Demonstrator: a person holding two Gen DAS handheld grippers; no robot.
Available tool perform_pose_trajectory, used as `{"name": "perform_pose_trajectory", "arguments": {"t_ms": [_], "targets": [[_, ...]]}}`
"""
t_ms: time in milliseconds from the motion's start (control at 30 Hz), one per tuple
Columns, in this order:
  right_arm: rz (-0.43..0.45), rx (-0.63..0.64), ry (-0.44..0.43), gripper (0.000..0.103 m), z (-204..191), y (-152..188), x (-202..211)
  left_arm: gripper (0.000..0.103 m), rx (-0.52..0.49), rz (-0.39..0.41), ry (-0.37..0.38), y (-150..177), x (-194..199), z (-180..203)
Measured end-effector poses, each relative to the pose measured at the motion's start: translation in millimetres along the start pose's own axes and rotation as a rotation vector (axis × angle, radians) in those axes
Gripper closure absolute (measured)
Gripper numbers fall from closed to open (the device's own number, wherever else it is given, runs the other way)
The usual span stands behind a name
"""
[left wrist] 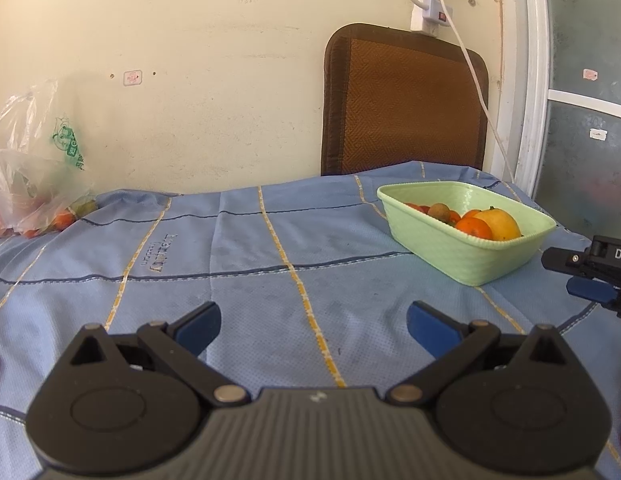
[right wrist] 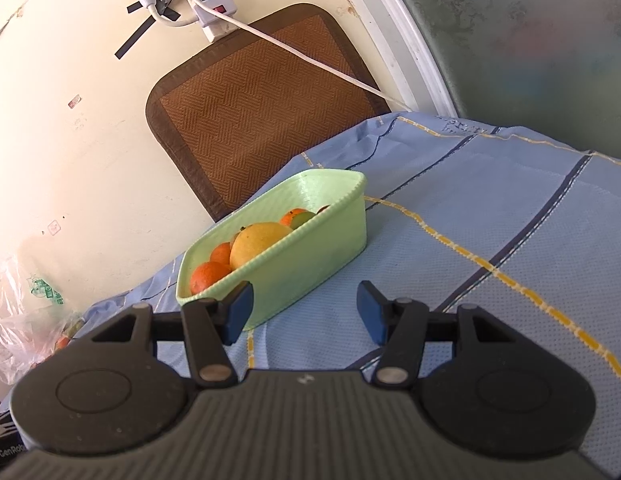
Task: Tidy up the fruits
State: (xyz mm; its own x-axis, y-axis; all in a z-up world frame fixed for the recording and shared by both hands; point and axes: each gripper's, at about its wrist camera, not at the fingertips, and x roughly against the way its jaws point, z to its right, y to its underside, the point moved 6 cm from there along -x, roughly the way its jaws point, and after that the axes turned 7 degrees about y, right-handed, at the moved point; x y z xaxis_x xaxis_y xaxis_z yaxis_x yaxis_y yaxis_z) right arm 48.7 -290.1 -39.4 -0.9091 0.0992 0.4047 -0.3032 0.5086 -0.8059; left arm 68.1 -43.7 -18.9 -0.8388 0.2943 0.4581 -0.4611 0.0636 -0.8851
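Observation:
A light green basket sits on the blue tablecloth at the right; it also shows in the right wrist view. It holds oranges, a large yellow fruit and a small brown-green fruit. In the right wrist view the yellow fruit lies between oranges. My left gripper is open and empty above the cloth, left of the basket. My right gripper is open and empty, its left finger close to the basket's near wall. The right gripper's tip shows at the left view's right edge.
A clear plastic bag with more small orange fruit lies at the table's far left, against the wall. A brown chair back stands behind the table. A white power cable hangs down behind the basket. A glass door is at right.

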Motion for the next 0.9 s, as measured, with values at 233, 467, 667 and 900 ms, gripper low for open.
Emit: {"name": "perform_pose_trajectory", "arguments": {"t_ms": [233,467,667,900], "targets": [[0.001,0.004,-0.001,0.043,0,0,0,0.0,-0.003,0.003,0.0,0,1,1],[0.002,0.029,-0.016,0.043,-4,0,1,0.0,0.024,-0.023,-0.04,1,-3,-5],[-0.017,0.081,-0.07,0.043,-13,3,3,0.0,0.024,-0.031,-0.068,1,-3,-7],[-0.045,0.11,-0.128,0.043,-19,6,5,0.0,0.001,-0.032,-0.135,0,-4,-6]]}}
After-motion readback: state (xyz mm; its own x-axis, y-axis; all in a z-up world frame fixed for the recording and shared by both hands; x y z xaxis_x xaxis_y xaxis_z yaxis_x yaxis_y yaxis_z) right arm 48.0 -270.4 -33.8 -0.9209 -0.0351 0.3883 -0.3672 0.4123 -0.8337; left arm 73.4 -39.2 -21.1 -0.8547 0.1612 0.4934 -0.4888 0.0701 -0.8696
